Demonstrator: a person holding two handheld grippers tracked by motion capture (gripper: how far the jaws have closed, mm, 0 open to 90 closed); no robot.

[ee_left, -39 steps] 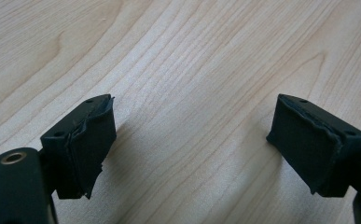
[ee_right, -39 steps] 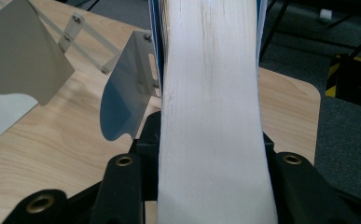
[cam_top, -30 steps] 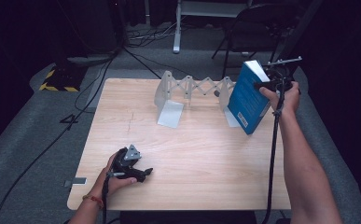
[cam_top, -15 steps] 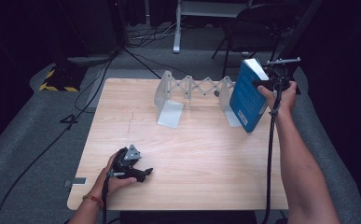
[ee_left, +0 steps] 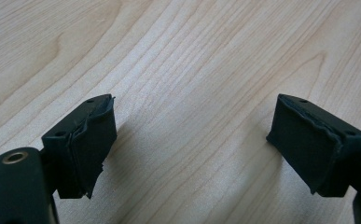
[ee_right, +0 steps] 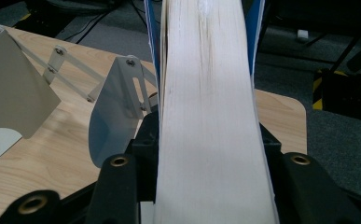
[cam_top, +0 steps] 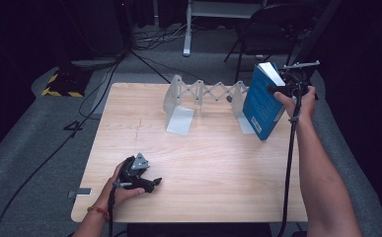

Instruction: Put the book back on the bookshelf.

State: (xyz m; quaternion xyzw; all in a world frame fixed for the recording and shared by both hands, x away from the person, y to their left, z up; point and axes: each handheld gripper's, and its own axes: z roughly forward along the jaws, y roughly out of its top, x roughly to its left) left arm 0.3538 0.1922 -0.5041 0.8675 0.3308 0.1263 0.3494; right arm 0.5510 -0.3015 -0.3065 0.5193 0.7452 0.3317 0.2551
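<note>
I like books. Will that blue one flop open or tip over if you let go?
Probably tips: the blue book leans tilted on one bottom corner. Pages may fan, since the right gripper fingers squeeze the page edge. Covers look bendy, maybe a paperback.

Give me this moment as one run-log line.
right gripper: jaws just opening, around tilted blue book | book's lower corner by bookend rack | left gripper: open, empty, on table

A blue book (cam_top: 261,101) stands tilted at the far right of the wooden worktop (cam_top: 218,168), its lower corner just beside the right plate of a grey extendable bookend rack (cam_top: 201,98). The right gripper (cam_top: 285,89) has its jaws about the book's top edge; they have just been opening. The left gripper (cam_top: 151,183) rests on the worktop's near left, in the person's hand.
</note>
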